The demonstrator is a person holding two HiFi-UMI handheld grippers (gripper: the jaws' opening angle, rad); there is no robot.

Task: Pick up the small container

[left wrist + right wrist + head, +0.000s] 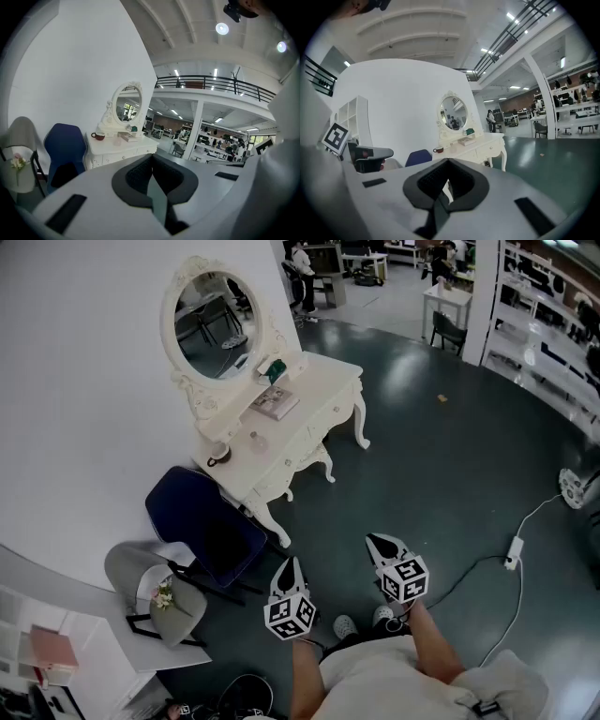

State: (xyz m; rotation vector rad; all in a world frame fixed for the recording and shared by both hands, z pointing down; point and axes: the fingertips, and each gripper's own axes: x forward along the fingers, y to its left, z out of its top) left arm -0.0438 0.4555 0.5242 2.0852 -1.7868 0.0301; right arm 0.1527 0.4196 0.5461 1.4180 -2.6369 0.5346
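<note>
A white dressing table (323, 390) with an oval mirror (214, 324) stands against the wall, well ahead of both grippers. On it are a small green container (273, 369) by the mirror, a small clear jar (258, 439), a book (276, 403) and a dark red cup (218, 459). My left gripper (290, 564) and right gripper (378, 543) are held level over the dark floor, far from the table, both shut and empty. The left gripper view shows the table (117, 145) and cup (98, 136) beyond the shut gripper (152, 180). The right gripper view shows them too, past its gripper (446, 180).
A blue chair (208, 526) stands before the table's near end, and a grey chair (155, 592) with a small flower sprig stands closer to me. A white cable with an adaptor (513, 552) lies on the floor at right. Desks and shelves fill the far room.
</note>
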